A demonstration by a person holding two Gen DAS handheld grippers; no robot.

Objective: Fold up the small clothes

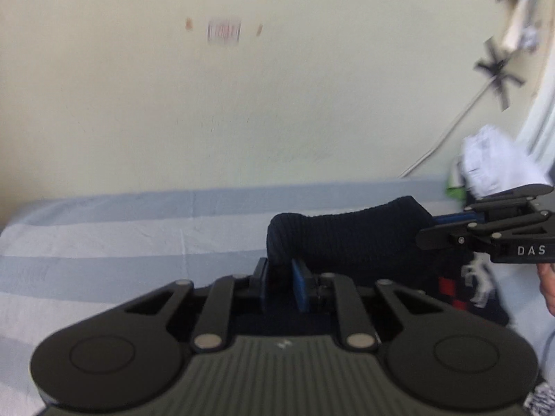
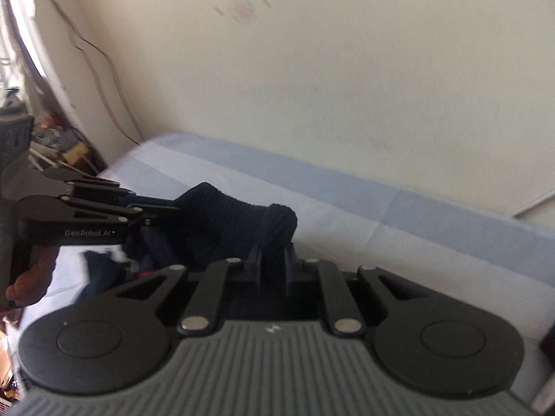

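A dark navy ribbed knit garment [image 1: 347, 232] hangs stretched between my two grippers above the bed. In the left wrist view my left gripper [image 1: 279, 274] is shut on one bunched end of it, blue pads pressed into the fabric. My right gripper [image 1: 430, 227] comes in from the right, shut on the other end. Lower down, the cloth shows red squares and white marks. The right wrist view shows the same hold mirrored: my right gripper [image 2: 272, 261] clamps the garment [image 2: 229, 218], and my left gripper [image 2: 163, 213] grips it from the left.
A bed sheet [image 1: 104, 242] striped pale blue and white lies below, against a cream wall [image 1: 242, 104]. A pile of white clothes [image 1: 492, 166] sits at the far right. Cables run down the wall corner [image 2: 104, 69], with clutter [image 2: 66, 145] beside the bed. A hand [image 2: 31, 277] holds the left gripper.
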